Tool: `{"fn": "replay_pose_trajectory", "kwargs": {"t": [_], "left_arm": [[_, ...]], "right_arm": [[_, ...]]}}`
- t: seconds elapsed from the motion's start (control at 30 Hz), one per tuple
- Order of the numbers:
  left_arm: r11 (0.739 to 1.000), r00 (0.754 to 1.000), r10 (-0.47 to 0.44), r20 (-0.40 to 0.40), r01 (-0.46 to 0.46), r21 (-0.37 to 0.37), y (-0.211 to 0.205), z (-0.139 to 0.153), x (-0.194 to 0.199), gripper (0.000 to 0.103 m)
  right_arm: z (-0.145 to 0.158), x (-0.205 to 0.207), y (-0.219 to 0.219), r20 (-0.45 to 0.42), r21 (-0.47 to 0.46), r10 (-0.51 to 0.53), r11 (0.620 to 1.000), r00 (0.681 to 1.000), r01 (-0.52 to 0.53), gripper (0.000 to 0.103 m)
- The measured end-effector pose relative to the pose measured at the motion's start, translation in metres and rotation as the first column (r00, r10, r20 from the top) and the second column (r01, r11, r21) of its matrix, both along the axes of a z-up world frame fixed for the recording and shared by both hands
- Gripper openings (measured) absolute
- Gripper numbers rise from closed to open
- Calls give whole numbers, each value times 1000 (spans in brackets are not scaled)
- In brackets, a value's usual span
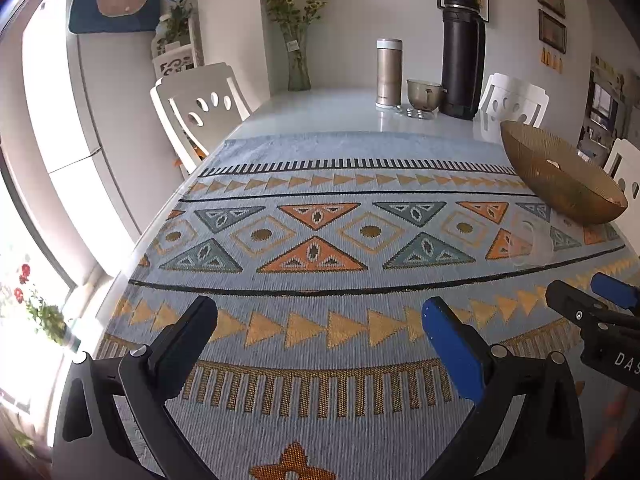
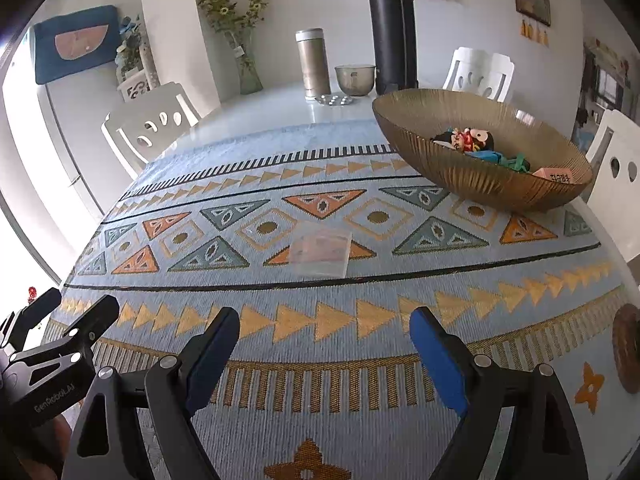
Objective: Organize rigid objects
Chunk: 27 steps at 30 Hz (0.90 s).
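Note:
A clear plastic box [image 2: 320, 254] lies on the patterned cloth [image 2: 280, 184], ahead of my right gripper [image 2: 324, 330], which is open and empty. The box shows faintly in the left wrist view [image 1: 530, 246], right of my left gripper [image 1: 320, 318], which is also open and empty. An amber ribbed glass bowl [image 2: 480, 176] at the right holds small toys [image 2: 472, 140] and a pink card [image 2: 554, 174]. The bowl also shows at the right in the left wrist view [image 1: 560, 184]. The right gripper [image 1: 592, 300] shows at the right edge of the left wrist view.
At the far end stand a tall black flask [image 2: 392, 28], a steel thermos [image 2: 314, 64], a glass cup [image 2: 355, 79] and a small glass dish [image 2: 334, 100]. White chairs [image 2: 148, 128] ring the table. A round brown coaster [image 2: 626, 348] lies at the right edge.

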<state>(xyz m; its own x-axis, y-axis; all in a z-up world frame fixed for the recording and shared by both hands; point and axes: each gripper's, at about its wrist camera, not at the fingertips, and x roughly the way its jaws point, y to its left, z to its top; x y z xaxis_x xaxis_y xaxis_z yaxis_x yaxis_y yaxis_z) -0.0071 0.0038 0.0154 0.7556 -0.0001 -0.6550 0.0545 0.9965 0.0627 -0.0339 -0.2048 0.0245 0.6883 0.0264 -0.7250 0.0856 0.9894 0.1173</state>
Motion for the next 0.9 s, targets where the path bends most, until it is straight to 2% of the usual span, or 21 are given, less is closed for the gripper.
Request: {"fn": "replay_pose_trajectory", "kwargs": {"t": [0.9], "left_arm": [[1000, 1000, 11, 8, -11, -5, 1, 1, -1, 102]], "right_arm": [[0, 1, 3, 3, -35, 27, 999, 1000, -26, 86]]}}
